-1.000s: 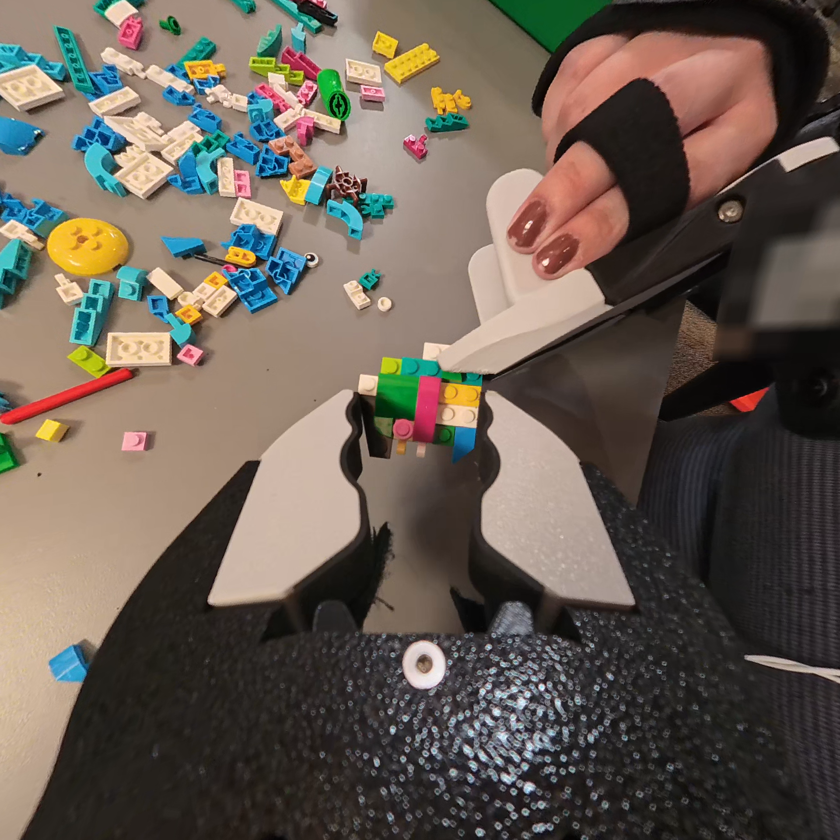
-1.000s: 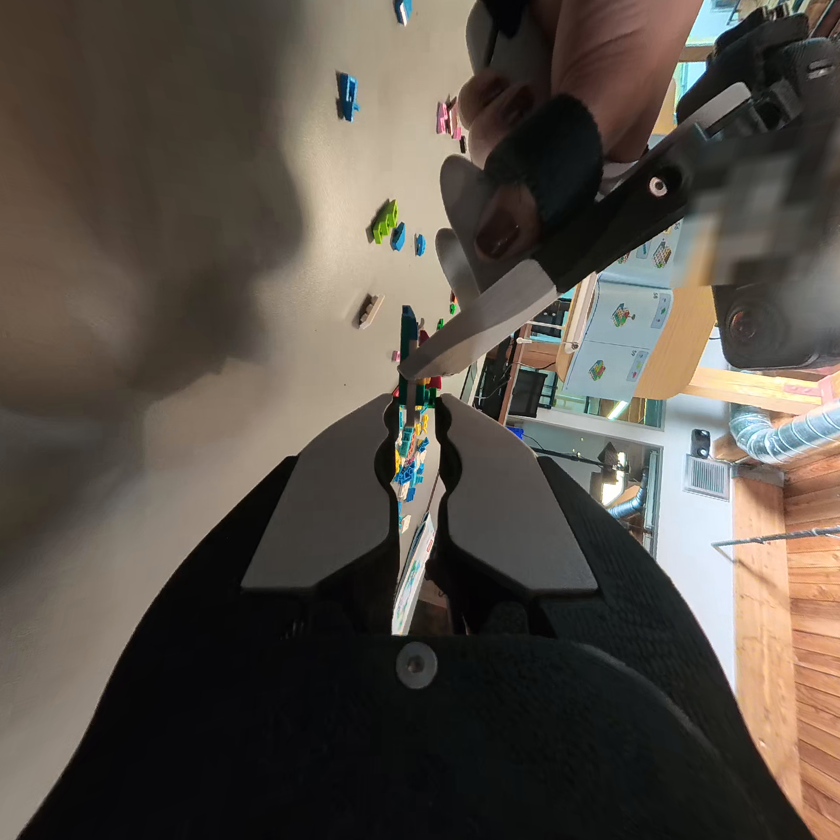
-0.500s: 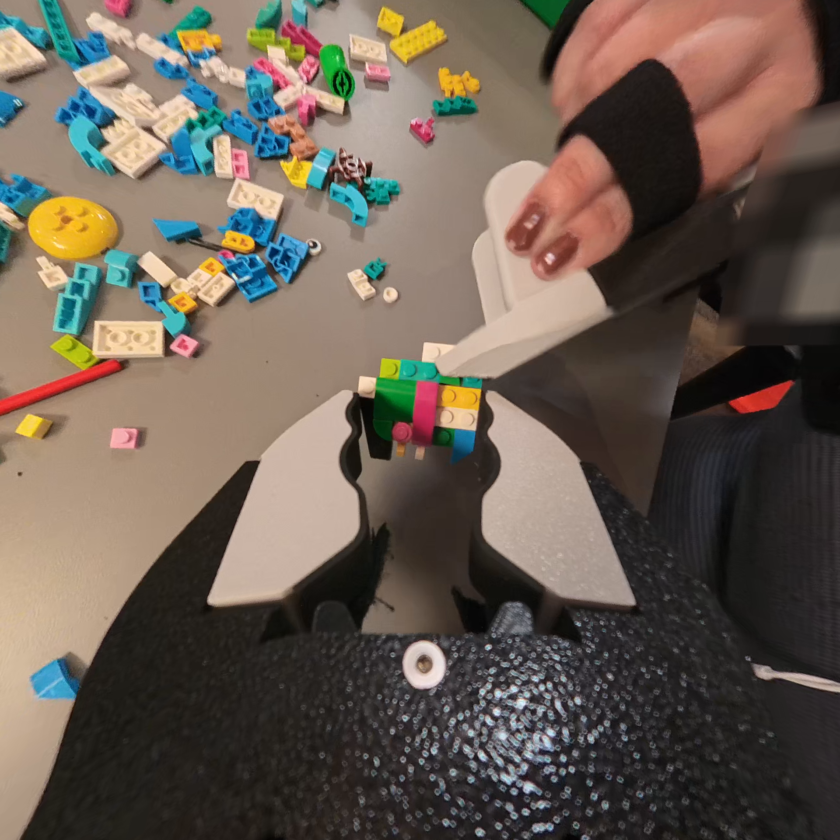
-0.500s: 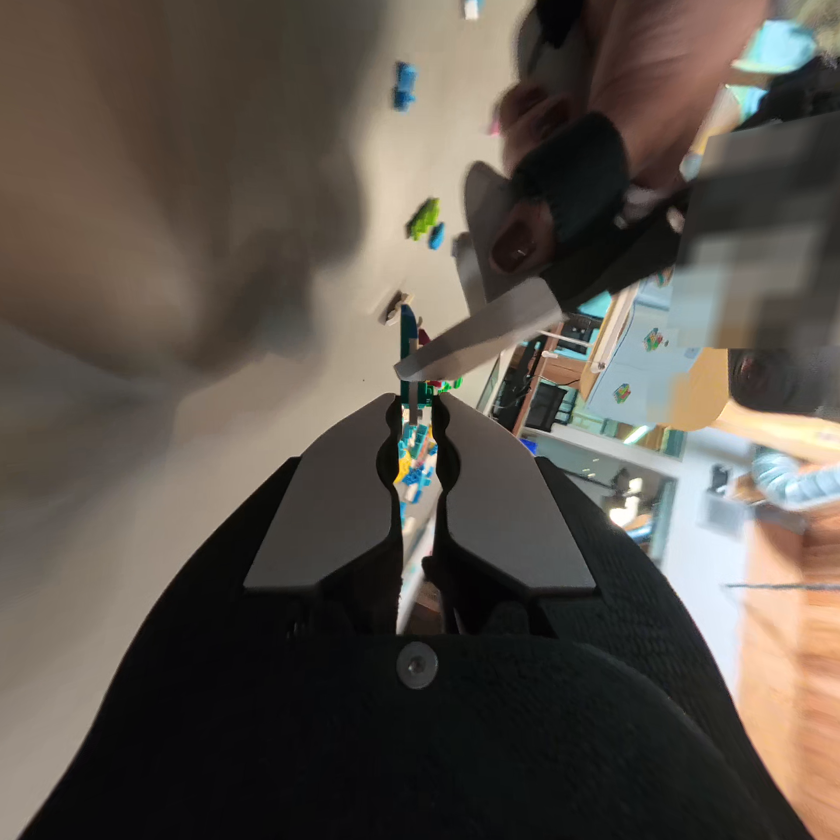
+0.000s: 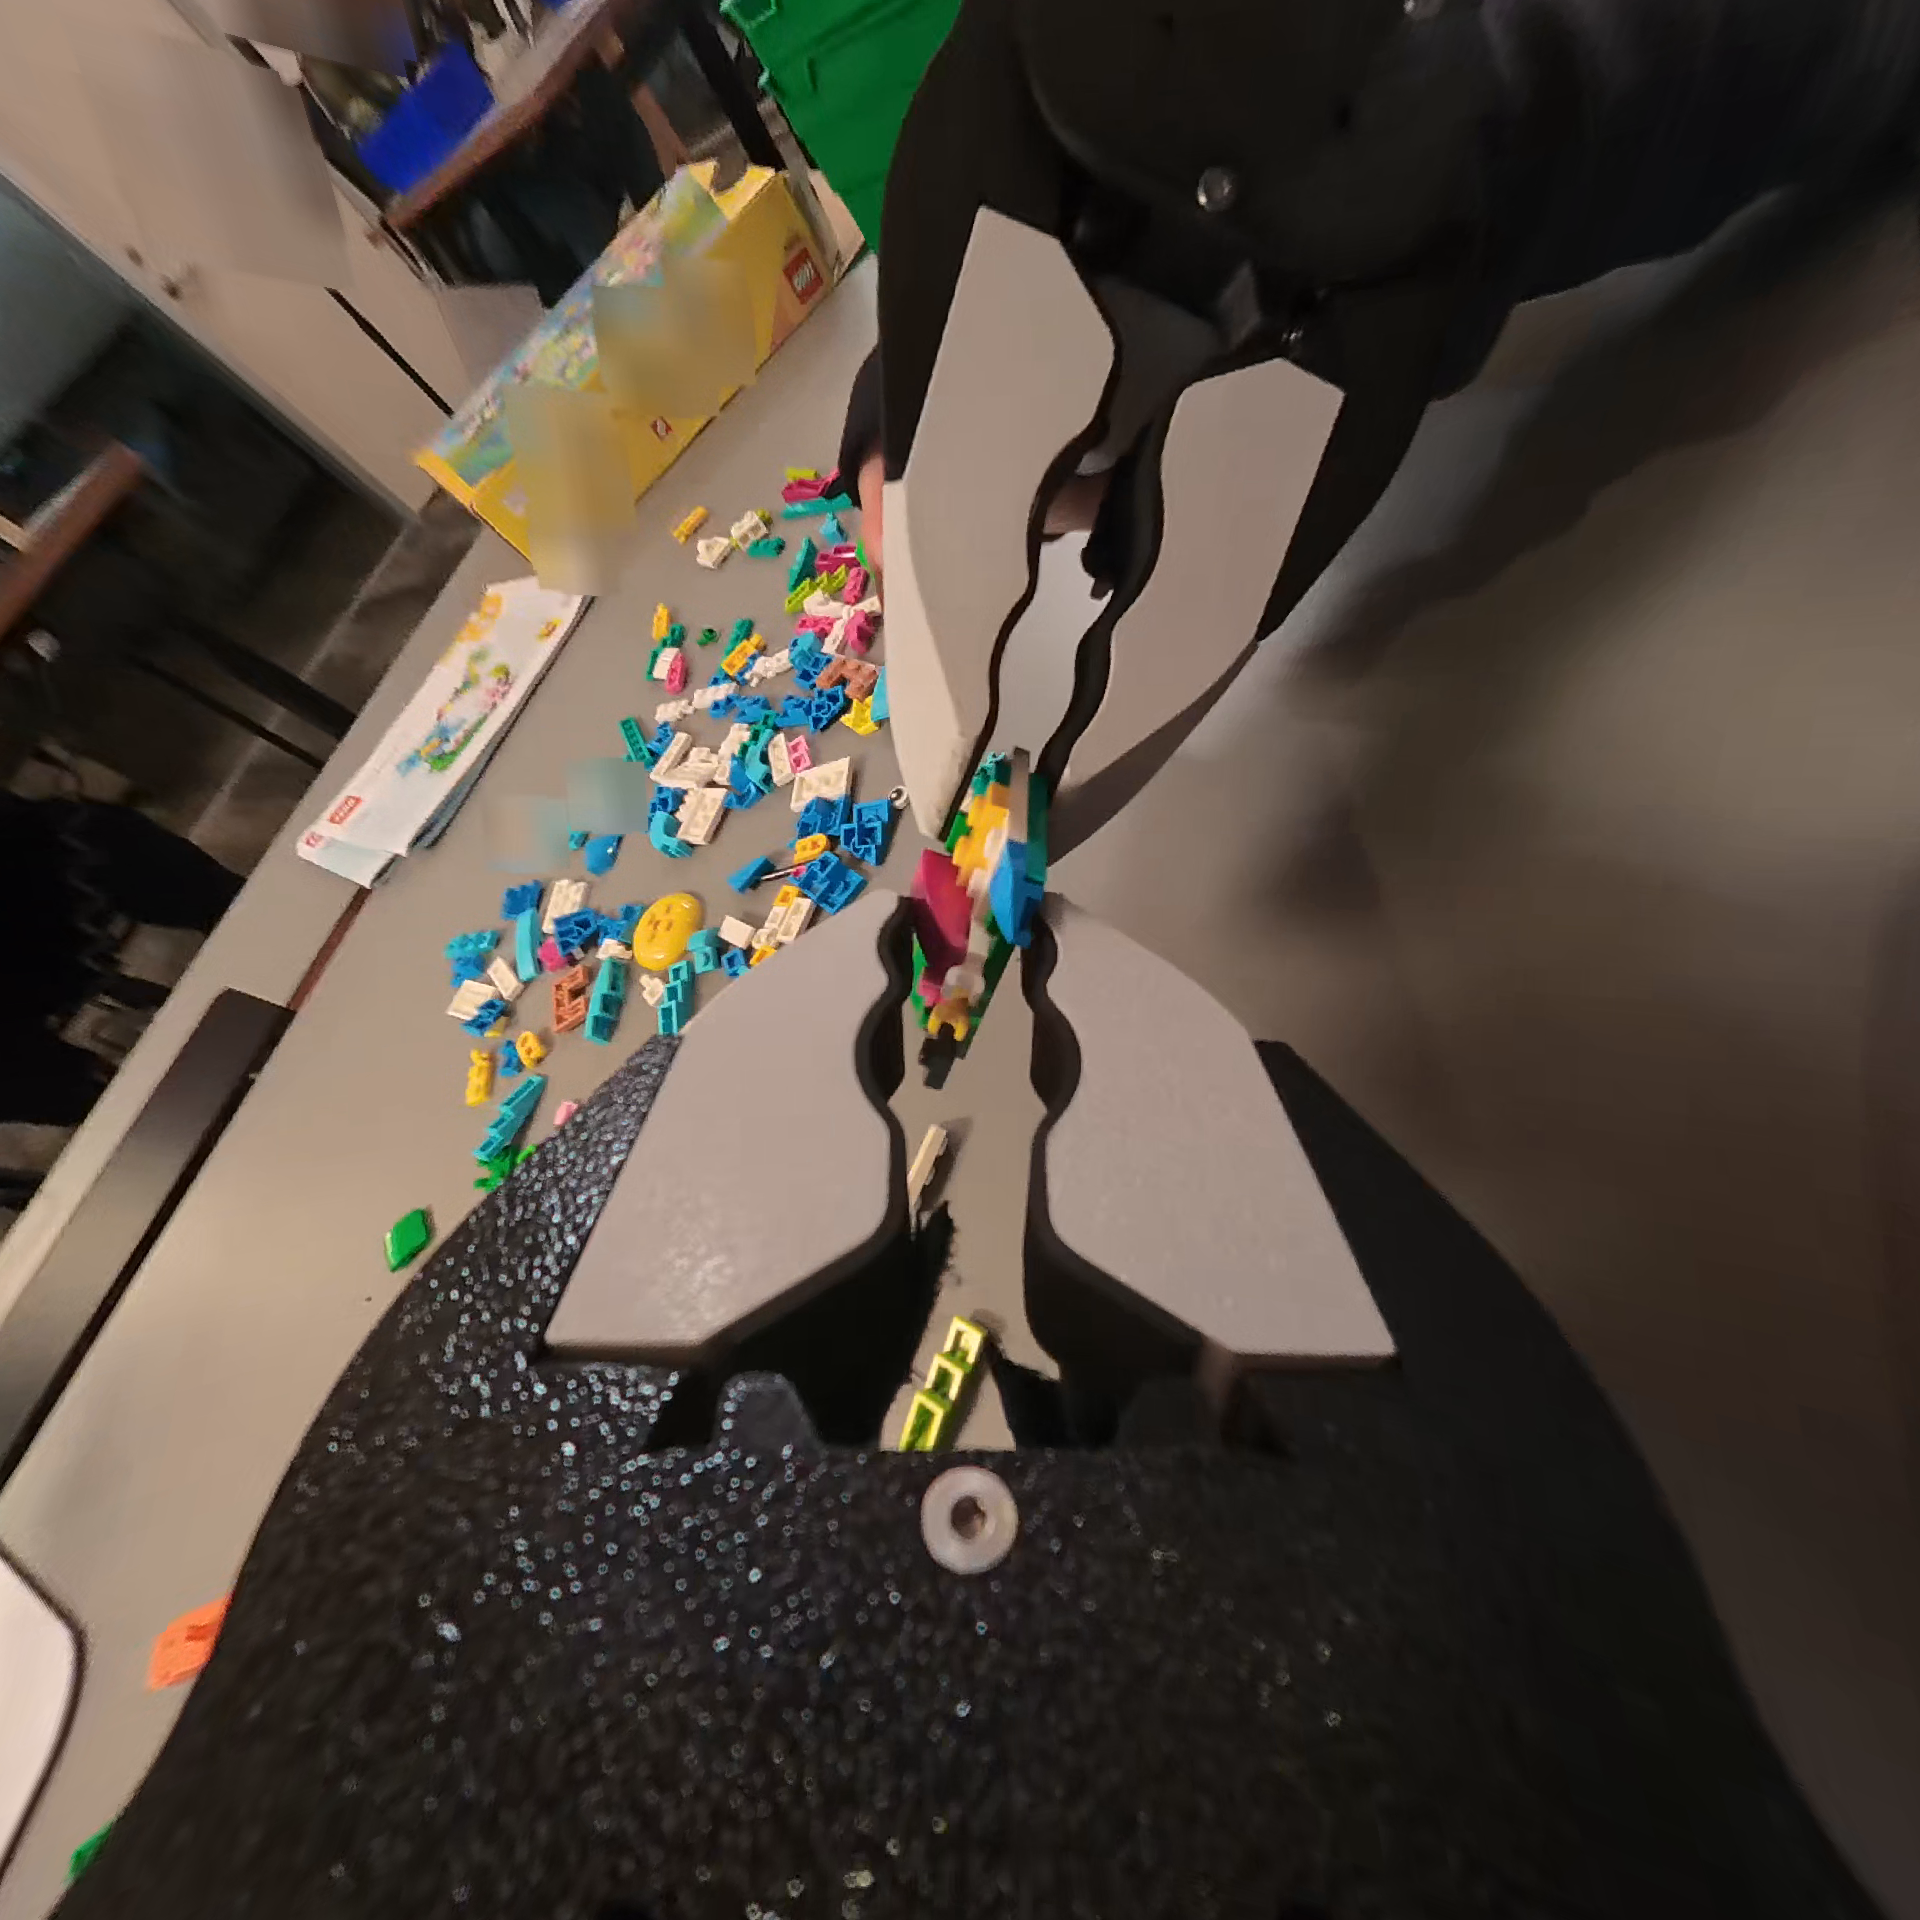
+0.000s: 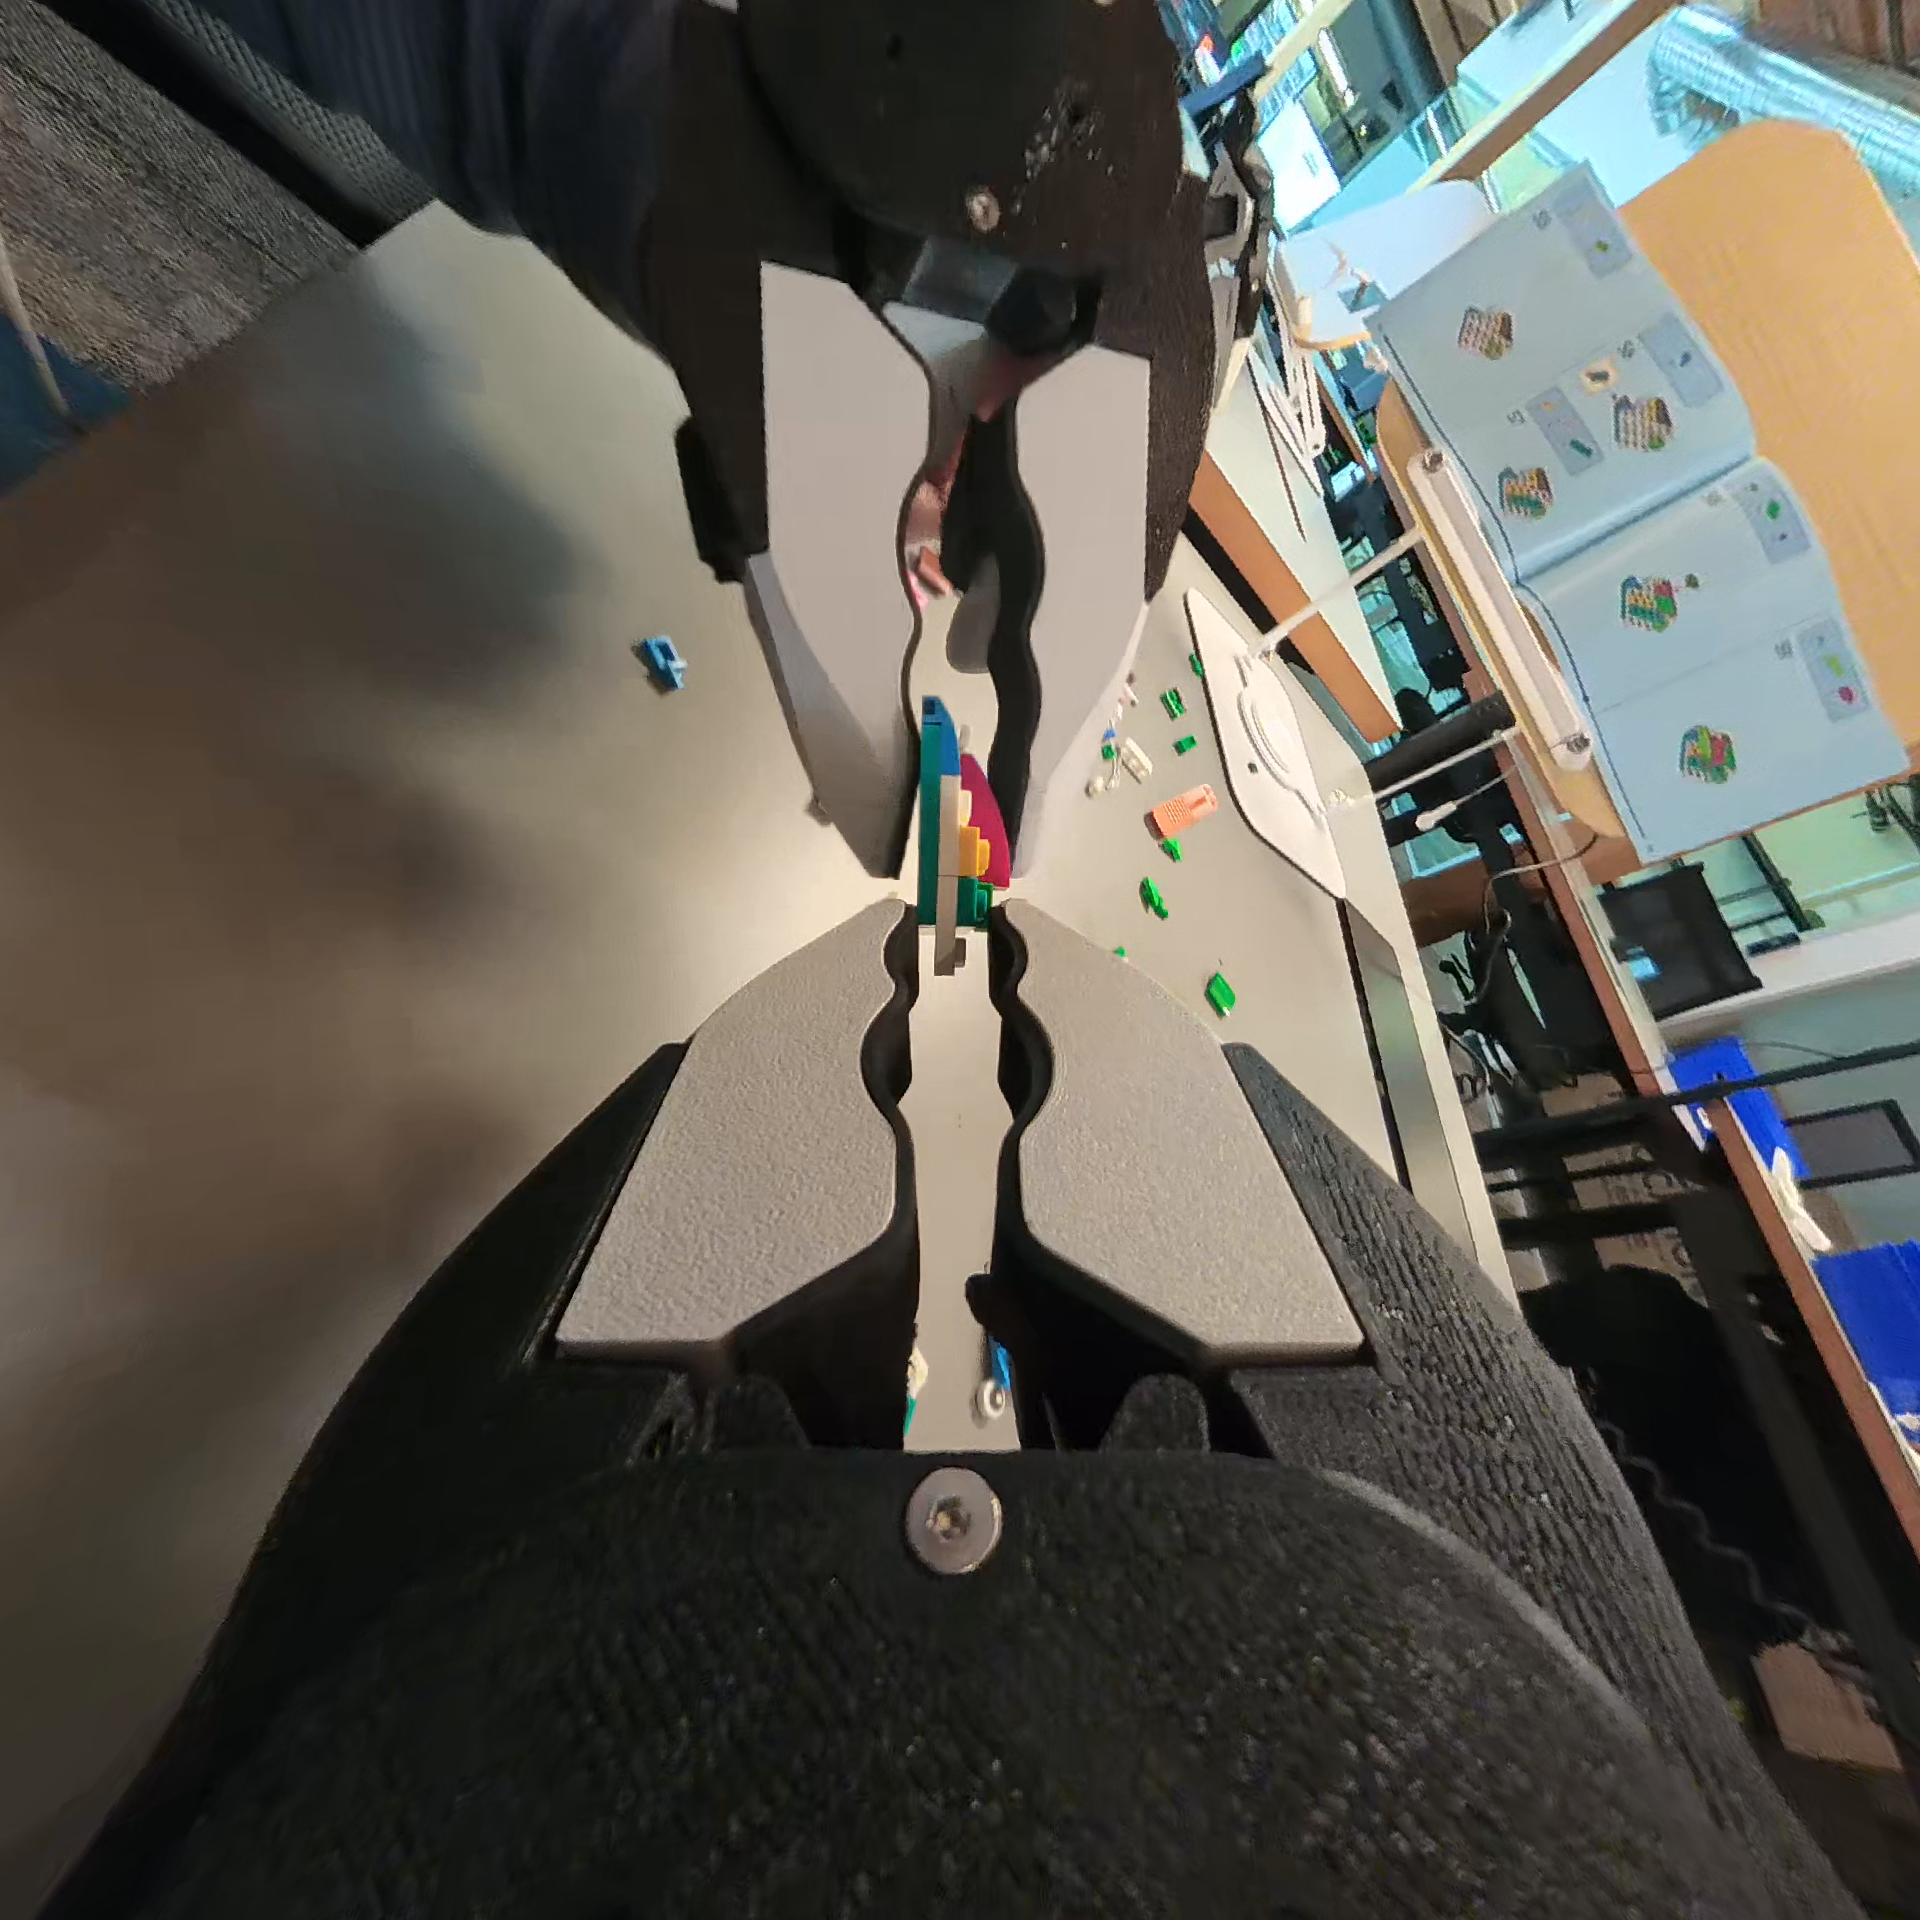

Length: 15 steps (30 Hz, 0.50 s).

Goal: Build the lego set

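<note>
**Between two pairs of tongs, one small build**

Between my left tongs point(image 5: 961, 925) and my right tongs point(image 6: 948, 914) the lego build point(image 5: 977, 883) is hanging in the air above the grey surface point(image 5: 312, 1226), and I am gripping it from both ends. In the left wrist view my left tongs are pinching its lower end, where a green plate and a pink piece are showing, while the right tongs point(image 5: 997, 769) are coming down from above and closing on its top. In the right wrist view my right tongs are clamping the teal and grey edge of the build point(image 6: 951, 831), and the left tongs point(image 6: 951, 821) are squeezing it from the far side, tip to tip with mine.

Beyond the build, I am seeing a wide scatter of loose bricks point(image 5: 727, 790) lying on the surface, blue, white, teal and pink, with a yellow round piece point(image 5: 667, 928) among them. Farther out, an instruction booklet point(image 5: 447, 727) is lying flat beside a yellow set box point(image 5: 665, 343). On the right wrist side, a few small green pieces point(image 6: 1184, 831) and a salmon brick separator point(image 6: 1181, 810) are resting near a white pad point(image 6: 1288, 769), and an open instruction page point(image 6: 1662, 499) is standing on a holder.
</note>
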Available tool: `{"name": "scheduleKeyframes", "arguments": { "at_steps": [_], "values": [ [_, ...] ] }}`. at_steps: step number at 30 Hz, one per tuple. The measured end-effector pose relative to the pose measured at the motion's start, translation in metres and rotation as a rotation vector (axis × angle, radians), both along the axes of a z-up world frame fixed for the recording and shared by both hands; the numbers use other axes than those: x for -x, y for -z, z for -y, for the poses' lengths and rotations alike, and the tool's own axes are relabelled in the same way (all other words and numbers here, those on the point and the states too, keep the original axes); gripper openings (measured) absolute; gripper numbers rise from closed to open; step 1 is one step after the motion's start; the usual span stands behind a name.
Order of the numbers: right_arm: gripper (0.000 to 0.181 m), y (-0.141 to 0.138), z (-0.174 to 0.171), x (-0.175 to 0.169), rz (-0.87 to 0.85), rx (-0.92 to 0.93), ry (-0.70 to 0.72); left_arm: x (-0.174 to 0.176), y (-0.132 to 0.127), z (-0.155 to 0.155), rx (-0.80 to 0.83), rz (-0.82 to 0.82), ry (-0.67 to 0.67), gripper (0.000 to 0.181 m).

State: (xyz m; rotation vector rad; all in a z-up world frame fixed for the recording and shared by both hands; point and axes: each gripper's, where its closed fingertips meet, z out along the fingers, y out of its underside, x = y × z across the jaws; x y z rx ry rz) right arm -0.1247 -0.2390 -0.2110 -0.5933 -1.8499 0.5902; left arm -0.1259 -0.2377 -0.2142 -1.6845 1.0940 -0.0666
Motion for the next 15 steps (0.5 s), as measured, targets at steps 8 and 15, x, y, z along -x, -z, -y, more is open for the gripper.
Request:
{"name": "scheduleKeyframes", "arguments": {
  "at_steps": [8,15],
  "values": [
    [0.011,0.005,0.011,0.010,0.046,0.011,-0.034,0.012,0.006,0.009,-0.077,-0.132,0.021,0.015],
    [0.012,0.002,0.017,0.018,0.039,-0.061,-0.031,0.020,0.004,0.013,-0.082,-0.141,0.002,0.015]
  ]
}}
